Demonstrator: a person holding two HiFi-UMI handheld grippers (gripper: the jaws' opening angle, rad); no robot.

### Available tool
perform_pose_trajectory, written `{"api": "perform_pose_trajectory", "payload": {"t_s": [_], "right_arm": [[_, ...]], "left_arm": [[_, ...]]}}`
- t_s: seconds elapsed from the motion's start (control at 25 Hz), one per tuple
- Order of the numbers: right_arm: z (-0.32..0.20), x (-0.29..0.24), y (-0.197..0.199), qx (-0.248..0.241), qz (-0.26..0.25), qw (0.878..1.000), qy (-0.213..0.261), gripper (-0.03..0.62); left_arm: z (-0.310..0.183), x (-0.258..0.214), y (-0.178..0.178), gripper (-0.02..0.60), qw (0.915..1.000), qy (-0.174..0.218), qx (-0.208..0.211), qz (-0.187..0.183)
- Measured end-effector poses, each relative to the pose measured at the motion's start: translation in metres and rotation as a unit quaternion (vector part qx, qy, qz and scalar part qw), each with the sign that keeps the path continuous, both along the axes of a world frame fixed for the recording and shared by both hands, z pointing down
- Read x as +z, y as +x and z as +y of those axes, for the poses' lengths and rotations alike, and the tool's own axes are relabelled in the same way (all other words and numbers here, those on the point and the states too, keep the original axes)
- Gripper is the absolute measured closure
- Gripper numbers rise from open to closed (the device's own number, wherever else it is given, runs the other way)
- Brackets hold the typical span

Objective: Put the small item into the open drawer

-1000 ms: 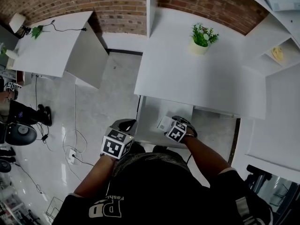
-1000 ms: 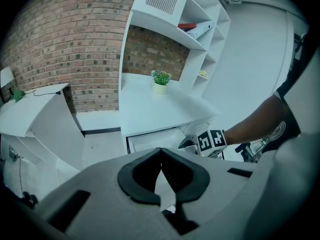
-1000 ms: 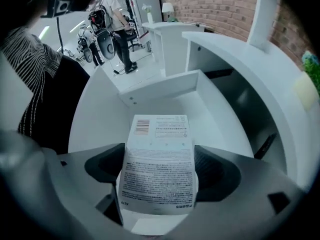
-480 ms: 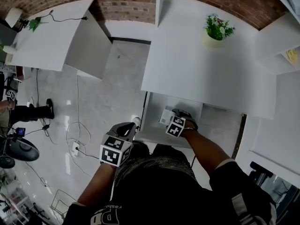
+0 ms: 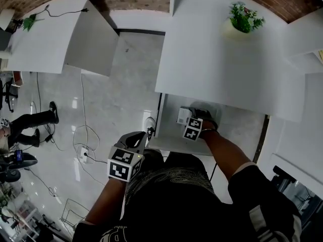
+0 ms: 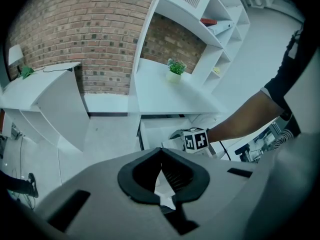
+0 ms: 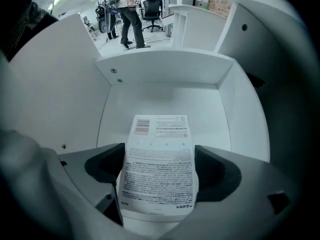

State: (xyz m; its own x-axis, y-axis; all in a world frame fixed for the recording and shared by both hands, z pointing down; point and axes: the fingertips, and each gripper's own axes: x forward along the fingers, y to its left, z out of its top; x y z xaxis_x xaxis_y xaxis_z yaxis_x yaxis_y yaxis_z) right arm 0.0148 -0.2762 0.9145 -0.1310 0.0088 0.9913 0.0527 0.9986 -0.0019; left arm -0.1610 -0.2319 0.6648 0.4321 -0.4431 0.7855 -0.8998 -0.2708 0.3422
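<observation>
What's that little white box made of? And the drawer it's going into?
The little box looks like thin cardboard, smooth and a bit glossy: flat faces, crisp edges, tiny print and a barcode. The drawer looks like white-coated board, probably laminated wood, with a matte finish: thick flat panels joined with visible screws.

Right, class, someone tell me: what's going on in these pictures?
A person is working with a gripper in each hand. The right gripper is shut on a small printed box and holds it inside the open drawer, not yet released. The left gripper is shut and empty, held off to the side above the floor.
</observation>
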Motion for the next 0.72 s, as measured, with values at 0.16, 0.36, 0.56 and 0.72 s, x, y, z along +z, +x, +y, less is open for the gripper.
{"api": "perform_pose_trajectory", "payload": {"t_s": [0.16, 0.36, 0.56, 0.72], "right_arm": [[-0.008, 0.01, -0.006, -0.01, 0.001, 1.0, 0.01, 0.178], [-0.014, 0.023, -0.004, -0.015, 0.012, 1.0, 0.016, 0.178], [-0.02, 0.022, -0.002, -0.014, 0.003, 1.0, 0.024, 0.175], [-0.019, 0.013, -0.001, 0.002, -0.013, 1.0, 0.028, 0.172]], "left_arm": [[-0.003, 0.005, 0.001, 0.566, 0.9999, -0.004, 0.012, -0.001], [0.0, 0.017, 0.005, 0.566, 0.9996, -0.012, 0.024, 0.0], [-0.004, 0.02, 0.012, 0.566, 0.9993, -0.015, 0.034, 0.003], [-0.008, 0.015, 0.023, 0.566, 0.9993, -0.01, 0.036, 0.005]]}}
